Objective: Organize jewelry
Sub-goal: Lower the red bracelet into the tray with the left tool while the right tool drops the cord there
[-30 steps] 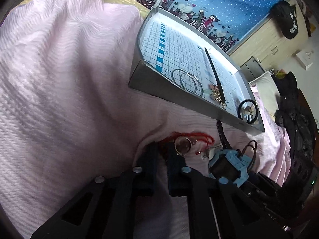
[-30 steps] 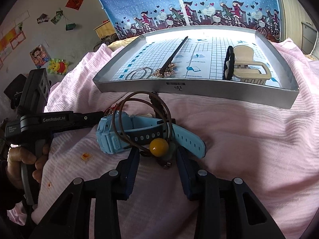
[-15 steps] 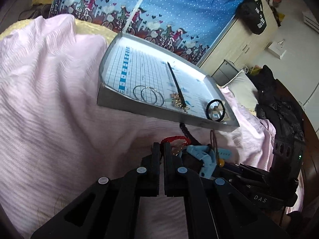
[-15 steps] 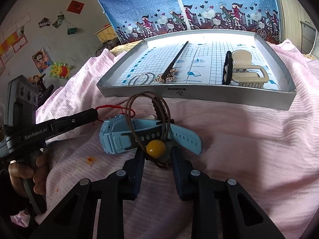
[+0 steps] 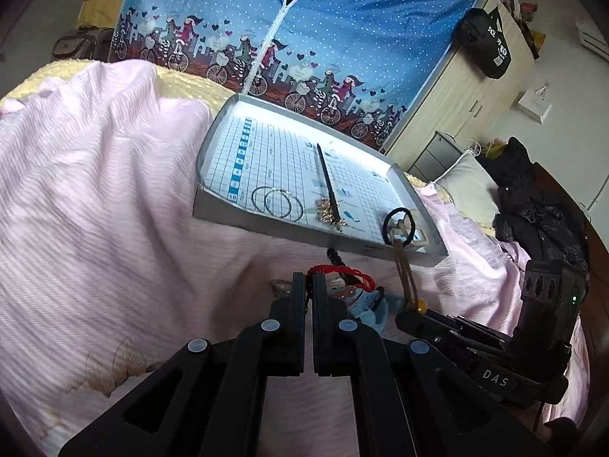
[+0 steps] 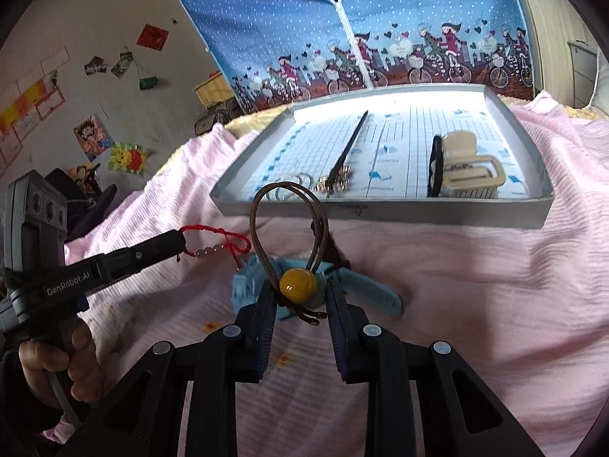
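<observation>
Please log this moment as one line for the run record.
left gripper: shut on red string bracelet, lifted | right gripper: shut on brown cord loop at its yellow bead | blue watch: on blanket | tray: ahead

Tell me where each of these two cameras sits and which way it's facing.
Left wrist: on the left gripper, facing the tray across the pink blanket; its fingers pinch the red string bracelet.
Right wrist: on the right gripper, clamped on the yellow bead; a hand shows.
Shared: tray, bracelet, blue watch.
</observation>
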